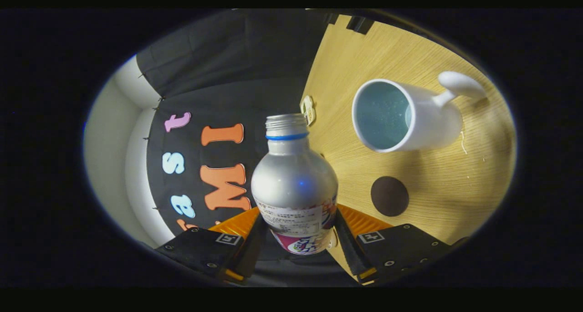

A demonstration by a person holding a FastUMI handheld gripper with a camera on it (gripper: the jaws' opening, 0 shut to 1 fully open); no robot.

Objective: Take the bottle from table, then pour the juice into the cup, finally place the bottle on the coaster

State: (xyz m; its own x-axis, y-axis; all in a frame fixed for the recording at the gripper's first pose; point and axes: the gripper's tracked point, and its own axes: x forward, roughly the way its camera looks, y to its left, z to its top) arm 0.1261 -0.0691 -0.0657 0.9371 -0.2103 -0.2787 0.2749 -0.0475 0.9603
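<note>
A silver bottle (294, 184) with a blue neck ring, an uncapped mouth and a printed label sits between my fingers, and my gripper (296, 232) is shut on its lower body. The whole view is rolled sideways, so the bottle is tilted with its mouth pointing toward the booth wall and the table's edge. A white cup (405, 116) with a pale blue inside and a handle stands on the wooden table (451, 184), beyond the fingers and off to the side of the bottle's mouth. A round dark brown coaster (389, 196) lies on the table between the cup and my fingers.
A small pale tag-like object (309, 108) lies on the table near its edge, by the bottle's mouth. The black cloth wall (227, 75) rises behind the table, with a white wall (109, 139) beyond it.
</note>
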